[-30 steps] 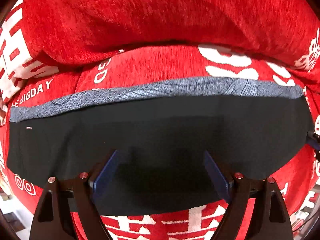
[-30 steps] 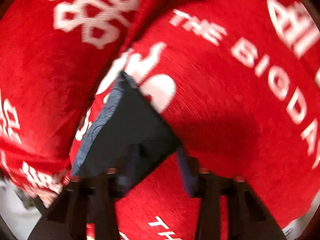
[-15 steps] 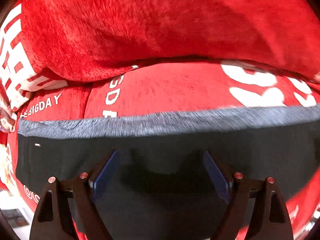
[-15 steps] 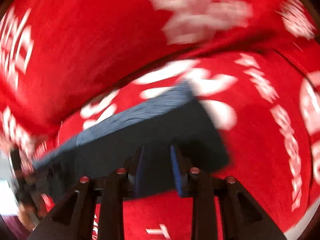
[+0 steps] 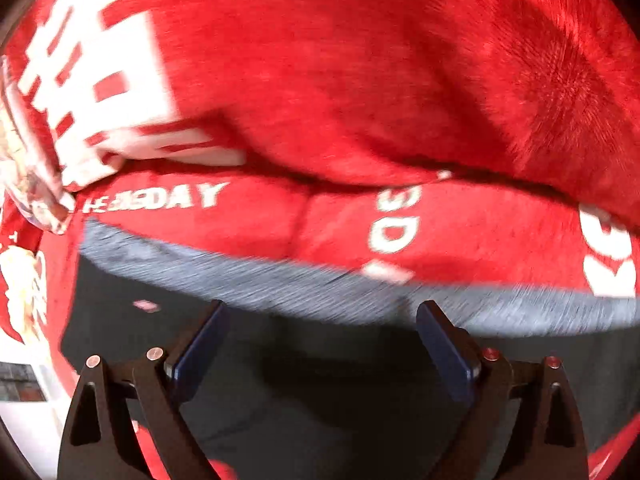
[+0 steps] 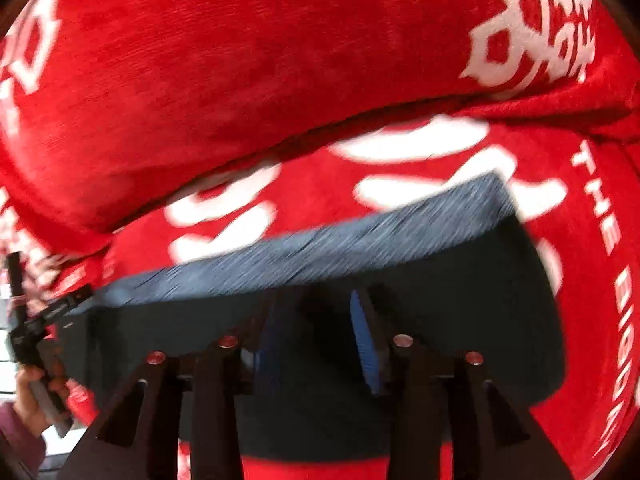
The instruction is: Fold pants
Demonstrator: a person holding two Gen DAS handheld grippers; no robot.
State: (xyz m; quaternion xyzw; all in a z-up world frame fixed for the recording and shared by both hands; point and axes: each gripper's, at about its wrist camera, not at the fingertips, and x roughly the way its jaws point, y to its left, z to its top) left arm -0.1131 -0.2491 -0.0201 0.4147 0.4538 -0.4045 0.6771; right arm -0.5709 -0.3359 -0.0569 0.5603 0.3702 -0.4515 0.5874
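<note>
The dark pants (image 5: pixel 320 392) lie folded flat on a red sofa seat, with a grey-blue waistband (image 5: pixel 304 288) along the far edge. My left gripper (image 5: pixel 320 328) hovers over the pants near the waistband, jaws wide apart, holding nothing. In the right wrist view the pants (image 6: pixel 460 312) and waistband (image 6: pixel 340 240) fill the middle. My right gripper (image 6: pixel 316 320) is over the dark cloth, jaws partly apart, empty. The left gripper (image 6: pixel 32 328) and the hand on it show at the far left of that view.
A red sofa cover with white lettering lies under the pants (image 5: pixel 480 232). A red back cushion (image 5: pixel 360 80) rises just behind the waistband; it also shows in the right wrist view (image 6: pixel 240 80). A white floor patch (image 5: pixel 24 420) is at lower left.
My left gripper has slid left and forward toward the waistband, still open. My right gripper has swung from the pants' corner to over the middle; its jaws narrowed, then opened somewhat.
</note>
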